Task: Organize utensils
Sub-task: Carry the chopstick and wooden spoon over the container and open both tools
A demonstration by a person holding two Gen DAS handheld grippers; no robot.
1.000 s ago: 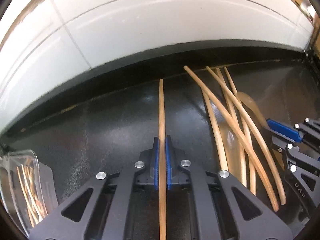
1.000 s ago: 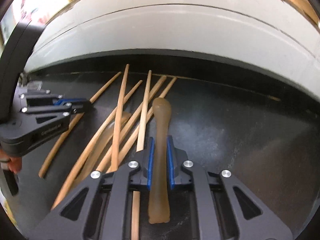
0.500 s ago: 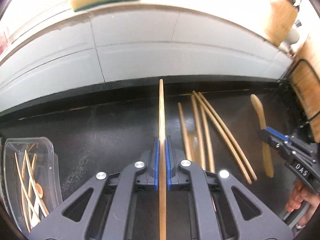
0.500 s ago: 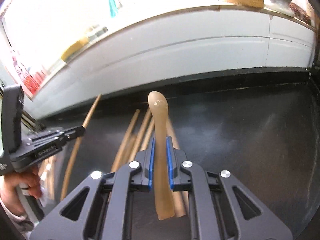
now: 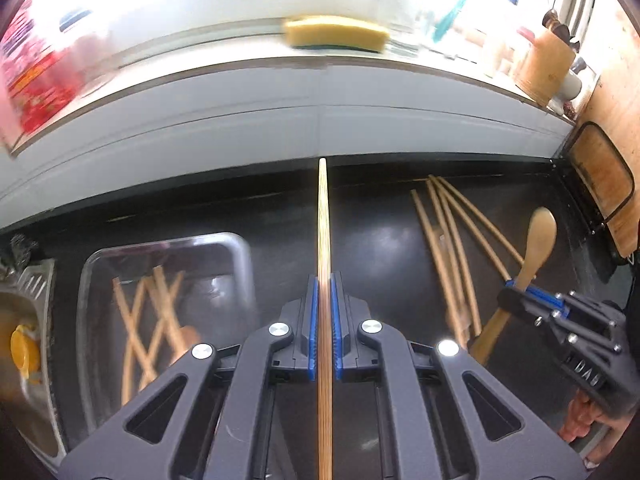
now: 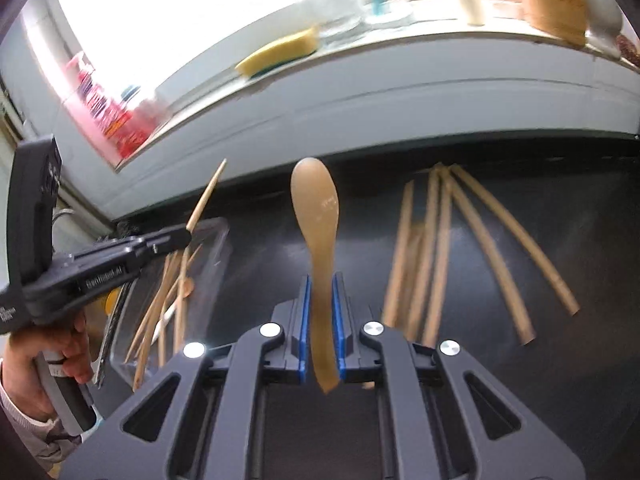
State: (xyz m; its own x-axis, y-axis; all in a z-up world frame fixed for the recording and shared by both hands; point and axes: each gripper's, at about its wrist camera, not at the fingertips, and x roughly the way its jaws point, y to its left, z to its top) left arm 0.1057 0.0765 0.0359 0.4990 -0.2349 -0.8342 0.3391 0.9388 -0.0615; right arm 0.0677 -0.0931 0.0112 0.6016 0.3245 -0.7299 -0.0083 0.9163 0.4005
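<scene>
Left gripper: clenching one chopstick between its blue pads — the stick is pointing to 12 o'clock, above the black counter.
Right gripper: grasping one wooden spoon by the handle, bowl toward 12 o'clock, lifted off the counter.
Loose chopsticks: five or so are lying fanned on the counter at 2 o'clock in the left wrist view; blur is making the exact count uncertain.
Clear container: one, sitting at 9 o'clock of the left gripper and holding several crossed chopsticks plus what looks like one small spoon.
Surroundings: a yellow sponge is resting on the white ledge at 12 o'clock; a wooden holder is standing at 1 o'clock.
Hands: the person's left hand is gripping its handle at 9 o'clock in the right wrist view — the two grippers are staying well apart.
</scene>
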